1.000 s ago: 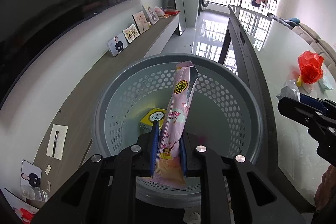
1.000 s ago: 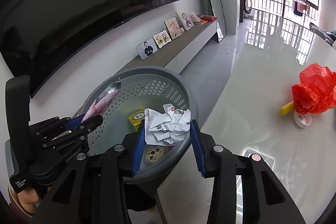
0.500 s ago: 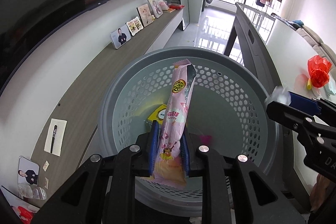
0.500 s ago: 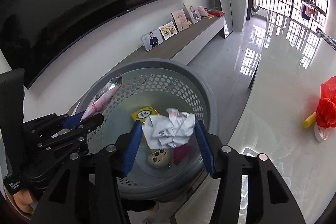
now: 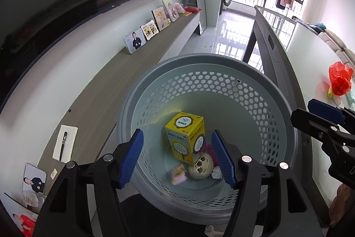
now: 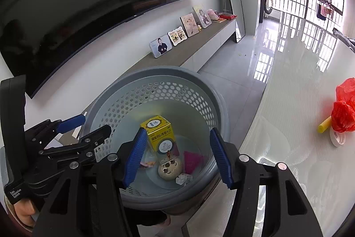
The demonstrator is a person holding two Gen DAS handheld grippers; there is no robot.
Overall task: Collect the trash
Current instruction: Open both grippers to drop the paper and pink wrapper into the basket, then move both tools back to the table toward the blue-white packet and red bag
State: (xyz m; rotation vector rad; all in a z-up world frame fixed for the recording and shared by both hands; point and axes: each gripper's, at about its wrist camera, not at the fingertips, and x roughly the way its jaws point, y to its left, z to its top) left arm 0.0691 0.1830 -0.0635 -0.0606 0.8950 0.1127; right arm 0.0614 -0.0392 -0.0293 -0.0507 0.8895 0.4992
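Two grippers are hanging over the gray basket point(image 5: 206, 72). The left gripper point(image 5: 177, 157) is opening its jaws, and nothing is sitting between them. The right gripper point(image 6: 178, 154) is standing partly open and holding nothing. The trash is lying at the bottom of the basket: a yellow box point(image 5: 184, 139), a round thing with a face point(image 5: 200, 168), a pink wrapper point(image 5: 177, 174) and a small crumpled paper point(image 6: 183, 178). A red bag point(image 6: 344, 112) is sitting on the white tabletop point(image 6: 288, 126), well apart from the basket.
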